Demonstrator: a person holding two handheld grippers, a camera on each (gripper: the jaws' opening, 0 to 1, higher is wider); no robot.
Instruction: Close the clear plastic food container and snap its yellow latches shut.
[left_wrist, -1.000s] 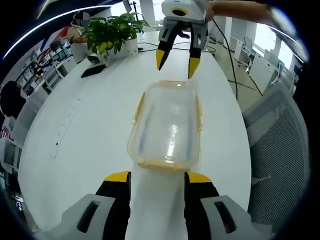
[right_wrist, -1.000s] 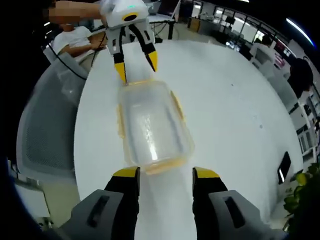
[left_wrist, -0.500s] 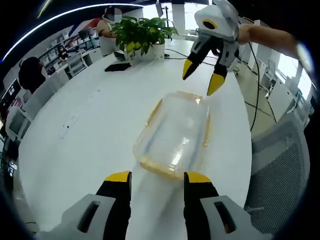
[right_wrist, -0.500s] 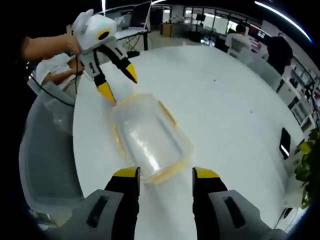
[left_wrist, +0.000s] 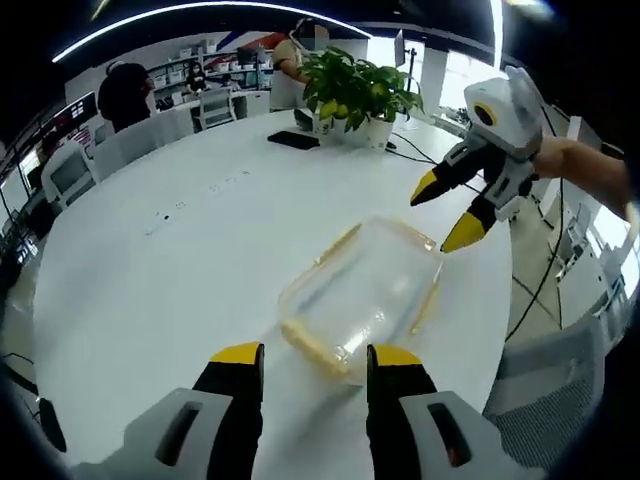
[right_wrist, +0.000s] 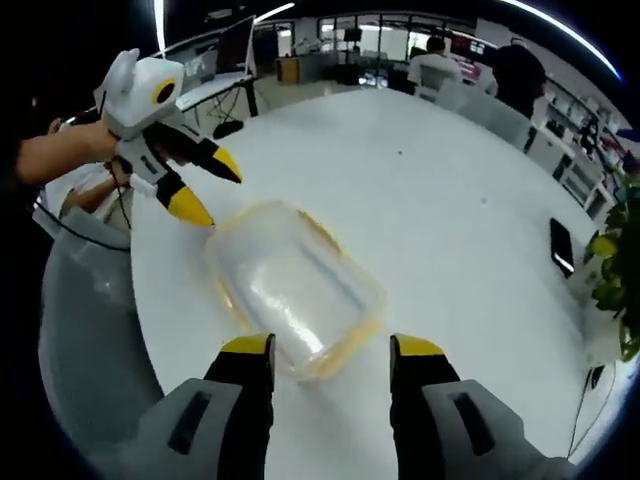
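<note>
While both of my grippers hold off the work, I note the clear plastic container (left_wrist: 365, 295) lying on the white counter (left_wrist: 160, 280), close to the edge that borders the grey chair (right_wrist: 85, 300), with its lid apparently already seated on the base. My left gripper (left_wrist: 310, 362) has its fingers set wide and empty, the container's near short end lying just beyond them. My right gripper (right_wrist: 325, 355) is likewise wide and empty at the opposite short end. In the left gripper view, the right gripper hovers above the far corner, apart from the rim.

Yellow latches (left_wrist: 312, 345) run along the rim; I cannot tell whether any has been snapped down.

Handling judgement: the box looks empty, so light, thin-walled and somewhat flexible, with smooth sides on a smooth counter. I expect it to skate if pushed from one side only. I would not grasp the walls. I would press each latch flap downward and inward against the rim, with the other gripper bracing the opposite end. Excess force could crack the hinge.
</note>
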